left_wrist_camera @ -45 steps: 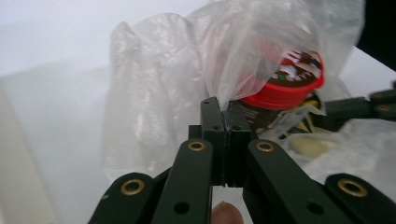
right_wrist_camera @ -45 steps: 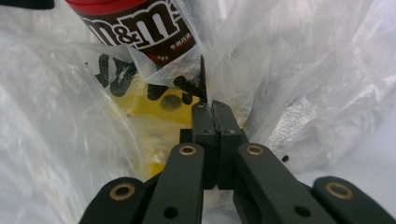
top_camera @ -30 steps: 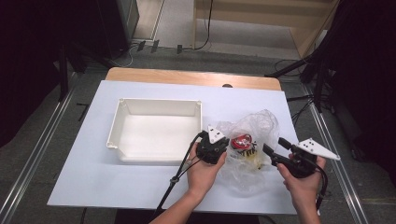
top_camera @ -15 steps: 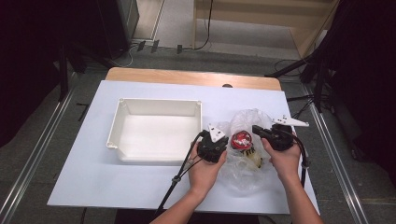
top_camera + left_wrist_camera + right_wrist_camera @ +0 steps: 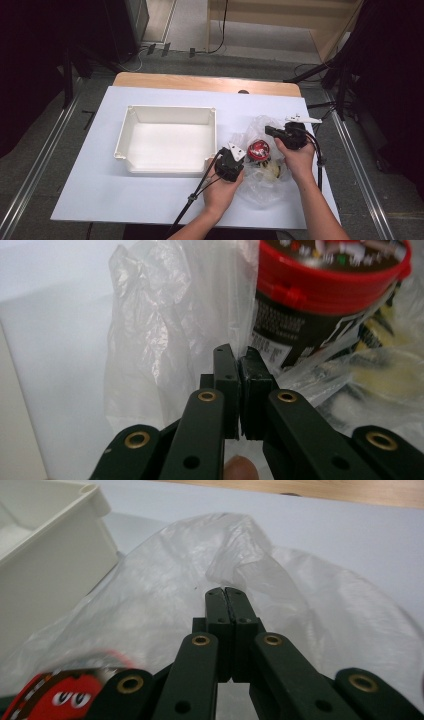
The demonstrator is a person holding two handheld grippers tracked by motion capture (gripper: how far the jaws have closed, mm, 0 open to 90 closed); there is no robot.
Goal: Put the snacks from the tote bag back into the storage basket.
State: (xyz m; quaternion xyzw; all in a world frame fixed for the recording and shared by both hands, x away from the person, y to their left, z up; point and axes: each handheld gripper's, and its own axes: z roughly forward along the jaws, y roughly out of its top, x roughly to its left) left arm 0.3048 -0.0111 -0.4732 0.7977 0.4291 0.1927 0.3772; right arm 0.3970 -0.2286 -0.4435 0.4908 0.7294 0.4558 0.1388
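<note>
- Bright overhead light is falling evenly on the white counter (image 5: pixel 150 200), while the far room is staying dark.
- The red-lidded tub (image 5: pixel 60 690) is blurring at the right gripper view's near left corner.

From my feed: white tabletop (image 5: pixel 150 200) with a wooden far edge (image 5: pixel 205 82); grey floor (image 5: pixel 30 165); metal rails (image 5: pixel 42 165) either side; floor cables (image 5: pixel 150 50); dark surroundings; wooden furniture (image 5: pixel 280 20) beyond.

2 hand-held claws flank a red-lidded tub (image 5: pixel 259 149) in a clear plastic bag (image 5: pixel 260 176), right of a white tray (image 5: pixel 131 150).
</note>
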